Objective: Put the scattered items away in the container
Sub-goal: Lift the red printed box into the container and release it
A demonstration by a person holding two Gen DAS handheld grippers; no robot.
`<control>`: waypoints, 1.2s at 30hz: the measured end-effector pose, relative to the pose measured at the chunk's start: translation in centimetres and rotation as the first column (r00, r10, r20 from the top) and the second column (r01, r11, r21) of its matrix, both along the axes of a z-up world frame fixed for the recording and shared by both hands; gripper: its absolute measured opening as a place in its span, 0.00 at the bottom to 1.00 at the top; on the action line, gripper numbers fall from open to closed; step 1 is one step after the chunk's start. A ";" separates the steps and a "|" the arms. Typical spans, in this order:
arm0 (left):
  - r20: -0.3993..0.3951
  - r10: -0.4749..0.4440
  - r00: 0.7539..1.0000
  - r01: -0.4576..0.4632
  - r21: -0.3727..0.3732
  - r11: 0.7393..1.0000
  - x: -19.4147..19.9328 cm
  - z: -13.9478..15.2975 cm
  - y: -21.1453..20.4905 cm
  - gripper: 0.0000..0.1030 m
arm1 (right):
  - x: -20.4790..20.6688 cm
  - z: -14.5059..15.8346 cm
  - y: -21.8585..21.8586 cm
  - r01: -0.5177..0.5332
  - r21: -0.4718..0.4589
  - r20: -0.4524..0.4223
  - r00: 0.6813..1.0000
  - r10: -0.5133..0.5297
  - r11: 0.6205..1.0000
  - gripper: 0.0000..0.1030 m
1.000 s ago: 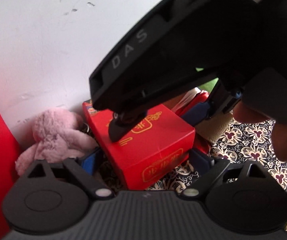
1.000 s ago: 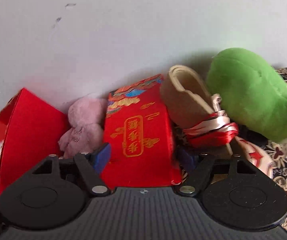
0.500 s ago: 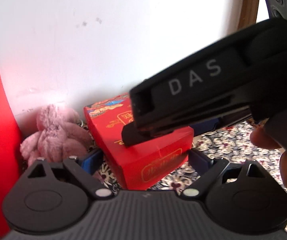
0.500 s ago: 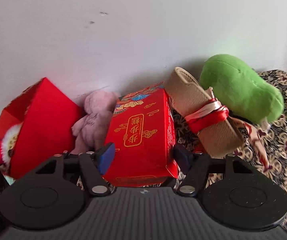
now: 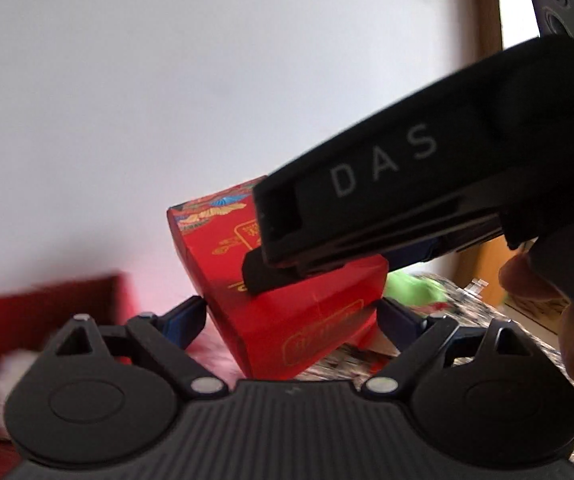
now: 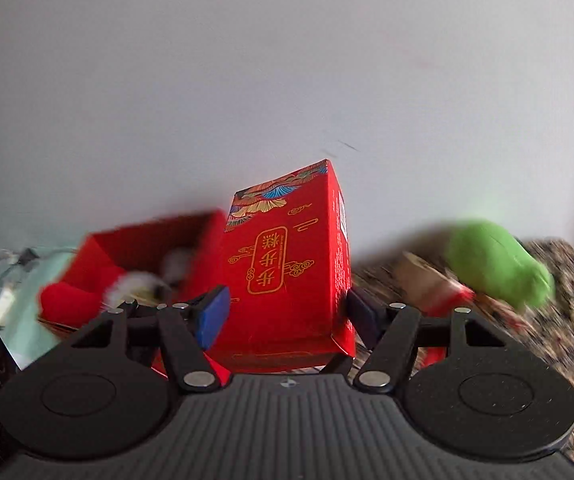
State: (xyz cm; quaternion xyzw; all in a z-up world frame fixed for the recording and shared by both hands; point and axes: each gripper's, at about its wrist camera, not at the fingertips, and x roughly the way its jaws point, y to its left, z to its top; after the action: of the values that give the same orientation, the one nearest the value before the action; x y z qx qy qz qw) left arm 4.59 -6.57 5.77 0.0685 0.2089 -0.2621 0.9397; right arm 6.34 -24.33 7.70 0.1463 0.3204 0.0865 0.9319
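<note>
The red gift box (image 6: 287, 268) sits clamped between both pads of the right gripper (image 6: 287, 314), lifted clear of the patterned cloth (image 6: 559, 320). The left gripper (image 5: 291, 316) brackets the same box; whether its pads touch it I cannot tell. Ahead and to the left of the right gripper stands the open red container (image 6: 147, 248), already holding a red-and-white plush piece (image 6: 87, 300). To the right, a green plush (image 6: 499, 264) and a tan roll with red ribbon (image 6: 431, 284) lie outside it, so I judge the tidying partly done.
</note>
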 end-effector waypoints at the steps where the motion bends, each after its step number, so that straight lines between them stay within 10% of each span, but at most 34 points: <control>1: -0.001 0.023 1.000 -0.023 0.006 1.000 0.2 0.2 1.2 0.89 | 0.5 0.6 1.0 -0.022 0.002 0.016 1.000 0.022 1.000 0.65; 18: -0.094 0.315 0.945 -0.307 0.088 0.948 5.0 0.3 18.5 0.90 | 11.6 -1.1 19.9 -0.291 0.093 -0.125 0.945 0.301 0.952 0.66; 36: -0.040 0.302 0.953 -0.294 0.131 0.947 3.8 -0.5 21.6 0.98 | 12.9 -4.2 21.9 -0.314 0.131 -0.314 0.887 0.340 0.940 0.72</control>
State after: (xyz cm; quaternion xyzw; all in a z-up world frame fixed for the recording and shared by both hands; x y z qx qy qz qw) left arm 8.36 15.00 5.28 0.0861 0.2605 -0.1056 0.9558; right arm 19.27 -2.48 3.55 0.1384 0.4892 0.2285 0.8303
